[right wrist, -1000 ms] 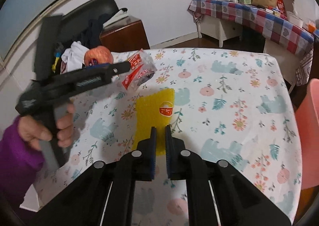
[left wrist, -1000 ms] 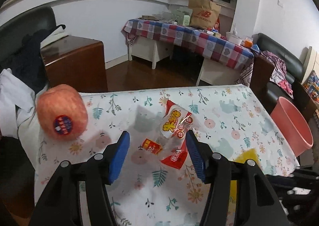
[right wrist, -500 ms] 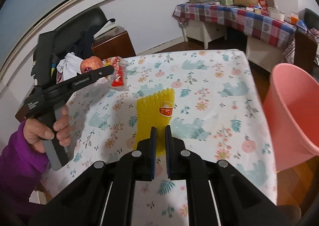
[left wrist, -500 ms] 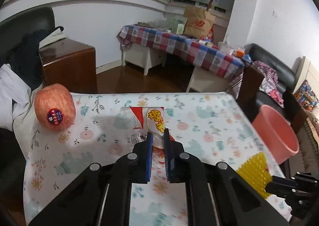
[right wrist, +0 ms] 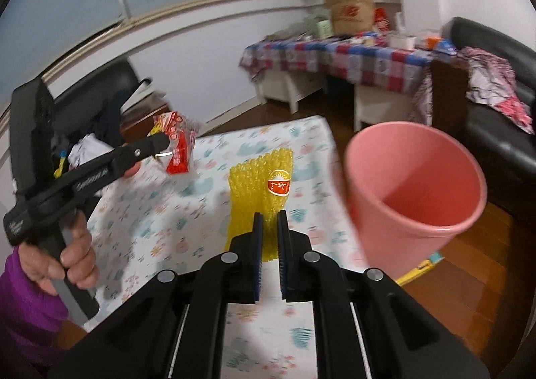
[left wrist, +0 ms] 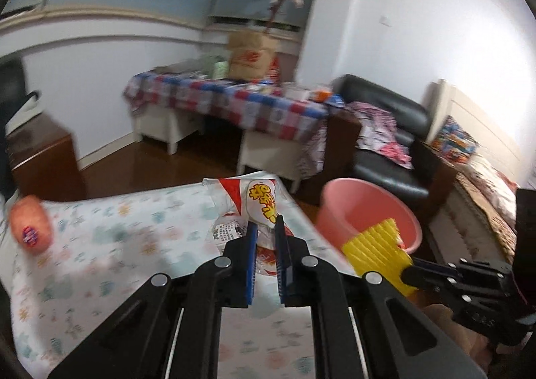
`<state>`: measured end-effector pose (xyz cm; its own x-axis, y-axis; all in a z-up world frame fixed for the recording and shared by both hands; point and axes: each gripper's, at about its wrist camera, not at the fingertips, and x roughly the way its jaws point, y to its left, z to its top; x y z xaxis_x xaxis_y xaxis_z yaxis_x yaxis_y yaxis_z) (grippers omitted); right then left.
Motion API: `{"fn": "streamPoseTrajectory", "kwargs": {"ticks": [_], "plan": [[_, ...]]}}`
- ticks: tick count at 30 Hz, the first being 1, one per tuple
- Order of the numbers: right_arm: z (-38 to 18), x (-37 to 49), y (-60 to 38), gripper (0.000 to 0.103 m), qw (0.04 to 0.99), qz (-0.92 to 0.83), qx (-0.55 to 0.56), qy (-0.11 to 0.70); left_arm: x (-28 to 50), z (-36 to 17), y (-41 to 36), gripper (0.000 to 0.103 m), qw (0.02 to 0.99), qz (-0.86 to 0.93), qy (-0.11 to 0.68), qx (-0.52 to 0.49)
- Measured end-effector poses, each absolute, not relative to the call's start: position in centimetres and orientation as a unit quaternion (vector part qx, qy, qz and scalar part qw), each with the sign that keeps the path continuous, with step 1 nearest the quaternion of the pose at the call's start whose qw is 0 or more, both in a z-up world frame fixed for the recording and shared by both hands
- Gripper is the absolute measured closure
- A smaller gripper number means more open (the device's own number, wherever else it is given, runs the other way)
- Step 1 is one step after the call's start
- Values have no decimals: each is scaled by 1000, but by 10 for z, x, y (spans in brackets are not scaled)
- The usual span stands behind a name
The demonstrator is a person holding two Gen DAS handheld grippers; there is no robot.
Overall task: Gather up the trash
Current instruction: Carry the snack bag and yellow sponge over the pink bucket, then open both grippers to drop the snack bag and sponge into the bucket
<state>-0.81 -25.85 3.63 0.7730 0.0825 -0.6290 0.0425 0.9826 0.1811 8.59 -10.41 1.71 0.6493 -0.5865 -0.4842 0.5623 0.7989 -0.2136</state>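
Your left claw (left wrist: pixel 266 238) is clamped on the crinkly snack wrapper (left wrist: pixel 259 201); your right claw (right wrist: pixel 269 228) on the soft yellow foam net (right wrist: pixel 259 184). Both seem light; pinch near edges. The pink bin (right wrist: pixel 415 191) stands right of the right claw.

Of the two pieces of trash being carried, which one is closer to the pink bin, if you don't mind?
The yellow foam net in the right tool: it hangs beside the pink bin, while the red-and-white snack wrapper in the left tool is farther away.

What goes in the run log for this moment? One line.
left gripper: shut on snack wrapper | right gripper: shut on yellow foam net | pink bin: upright, open
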Motion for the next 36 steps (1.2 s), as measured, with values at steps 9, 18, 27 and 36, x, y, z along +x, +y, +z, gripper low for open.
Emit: {"fn": "streamPoseTrajectory", "kwargs": {"ticks": [9, 18, 27, 36], "plan": [[50, -14, -314, 95, 943, -44, 113, 311, 60, 33, -165, 94, 891, -370, 262, -7], [38, 10, -349, 95, 941, -65, 117, 311, 68, 29, -216, 94, 878, -388, 281, 1], [8, 25, -397, 94, 927, -103, 138, 332, 90, 8, -284, 94, 862, -405, 304, 19], [-25, 34, -428, 94, 915, -116, 156, 354, 106, -21, -330, 94, 849, -407, 334, 36]]}}
